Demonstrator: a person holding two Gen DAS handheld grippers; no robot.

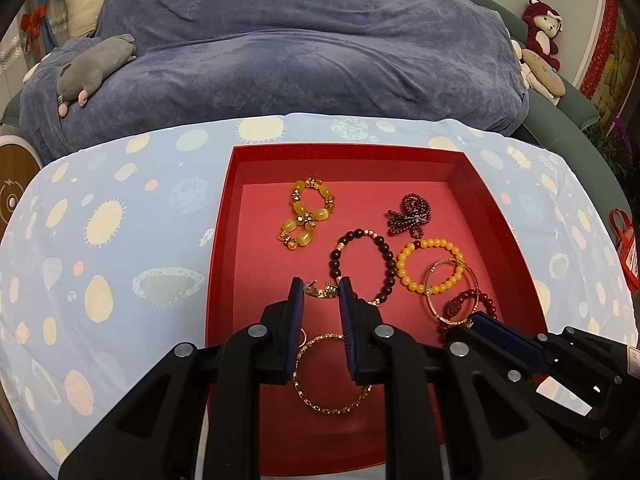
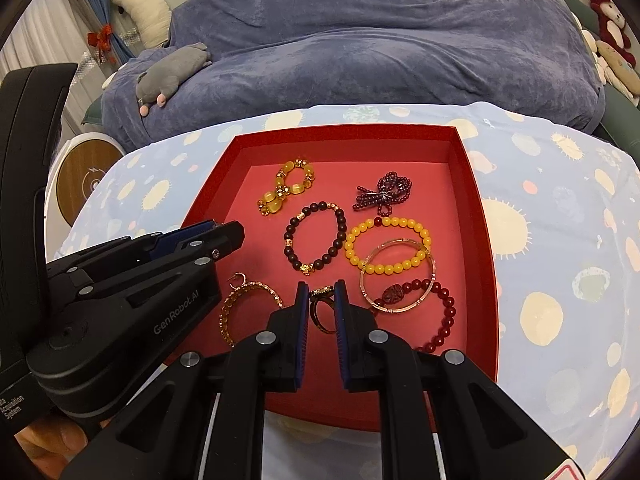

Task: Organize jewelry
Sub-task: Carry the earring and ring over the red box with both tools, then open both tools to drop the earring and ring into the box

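Left wrist view: left gripper (image 1: 321,288) spread, pinching nothing, low over red tray (image 1: 224,240). Small stud earring (image 1: 320,290) just past fingertips at 12 o'clock, lying between them. Gold rhinestone bangle (image 1: 332,376) under the fingers at 6 o'clock. Dark bead bracelet (image 1: 362,266) at 1 o'clock, near right finger. Yellow bead bracelet (image 1: 430,264) and thin clear bangle (image 1: 452,288) at 3 o'clock. Right gripper (image 1: 476,322) entering from 4 o'clock; spread or closed, cannot tell.

Right wrist view: right gripper (image 2: 321,292) spread, flanking dark ring (image 2: 322,306), ring between the fingers, contact unclear. Red bead bracelet (image 2: 440,312) at 3 o'clock. Amber chunky bracelet (image 2: 286,188) and purple bead cluster (image 2: 384,194) far at 12 o'clock, well apart. Left gripper (image 2: 224,234) at 9 o'clock.
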